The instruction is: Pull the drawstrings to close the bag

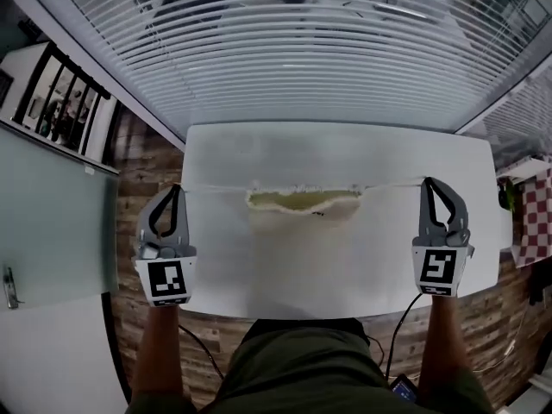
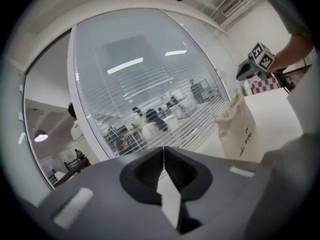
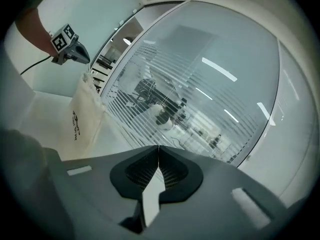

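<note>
Bag [image 1: 302, 222] lies flat mid-table [image 1: 328, 145], mouth toward the far edge, partly gathered but gaping (inside looks yellowish, contents unreadable). Left gripper [image 1: 178, 188] at the left edge, jaws clamped on left drawstring [image 1: 216, 189]. Right gripper [image 1: 429, 182] at the right edge, clamped on right drawstring [image 1: 392, 183]. Both strings run straight.

Soft, even light is washing the table [image 1: 216, 248] between the left gripper [image 1: 177, 190] and right gripper [image 1: 429, 184], hardly any shadow. Ceiling strips [image 2: 125, 65] are glaring off the glass [image 2: 150, 99] ahead of both. Fisheye is bending every edge, corners are falling dark, near jaws are blurring.
</note>
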`<state>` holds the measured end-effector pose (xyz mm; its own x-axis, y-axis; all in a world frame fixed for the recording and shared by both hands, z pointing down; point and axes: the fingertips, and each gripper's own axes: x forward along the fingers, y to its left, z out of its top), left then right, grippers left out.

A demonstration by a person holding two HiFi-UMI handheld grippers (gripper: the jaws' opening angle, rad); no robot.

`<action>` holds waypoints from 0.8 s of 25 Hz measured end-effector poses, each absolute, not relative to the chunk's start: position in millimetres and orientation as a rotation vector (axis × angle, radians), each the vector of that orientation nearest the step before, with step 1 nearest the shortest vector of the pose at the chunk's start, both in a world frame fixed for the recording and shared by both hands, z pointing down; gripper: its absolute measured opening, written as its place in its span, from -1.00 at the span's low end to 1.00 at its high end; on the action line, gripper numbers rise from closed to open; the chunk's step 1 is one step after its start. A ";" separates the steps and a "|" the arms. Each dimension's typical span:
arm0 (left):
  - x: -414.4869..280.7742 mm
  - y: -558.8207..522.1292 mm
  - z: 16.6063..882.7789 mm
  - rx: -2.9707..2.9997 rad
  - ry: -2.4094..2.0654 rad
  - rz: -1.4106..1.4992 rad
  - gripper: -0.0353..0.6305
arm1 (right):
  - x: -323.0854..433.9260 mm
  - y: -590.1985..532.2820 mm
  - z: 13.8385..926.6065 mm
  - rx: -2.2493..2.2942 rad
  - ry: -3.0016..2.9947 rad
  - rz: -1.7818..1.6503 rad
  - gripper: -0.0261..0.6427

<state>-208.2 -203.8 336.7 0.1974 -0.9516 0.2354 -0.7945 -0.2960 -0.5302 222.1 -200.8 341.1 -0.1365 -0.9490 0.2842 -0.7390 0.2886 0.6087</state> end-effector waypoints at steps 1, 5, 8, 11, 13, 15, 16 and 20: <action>-209.6 -204.5 328.0 -2.166 1.663 -0.751 -0.86 | 222.3 -201.1 331.0 1.522 -1.926 -0.452 -0.88; -215.1 -207.3 304.7 -2.120 1.698 -0.692 -0.86 | 225.7 -203.1 300.9 1.575 -1.910 -0.502 -0.88; -225.4 -208.6 293.6 -2.083 1.745 -0.667 -0.86 | 225.7 -203.9 287.7 1.614 -1.915 -0.523 -0.88; -237.5 -212.4 293.8 -2.085 1.775 -0.659 -0.87 | 226.7 -205.9 282.4 1.644 -1.911 -0.528 -0.88; -241.6 -218.9 293.4 -2.090 1.802 -0.662 -0.86 | 231.2 -211.9 279.3 1.658 -1.907 -0.514 -0.88; -247.3 -222.6 292.9 -2.093 1.827 -0.659 -0.87 | 236.8 -216.8 276.1 1.673 -1.902 -0.499 -0.88; -252.2 -223.0 292.7 -2.095 1.843 -0.654 -0.87 | 238.6 -218.2 274.5 1.677 -1.901 -0.496 -0.88; -269.8 -219.4 292.7 -2.088 1.892 -0.636 -0.86 | 242.1 -218.0 268.2 1.677 -1.900 -0.505 -0.88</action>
<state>-269.8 -219.4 292.7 0.0601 -0.9869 0.1495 -0.8768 -0.1238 -0.4647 242.1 -218.0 268.2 -0.0704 -0.9855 0.1545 -0.7787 0.1511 0.6089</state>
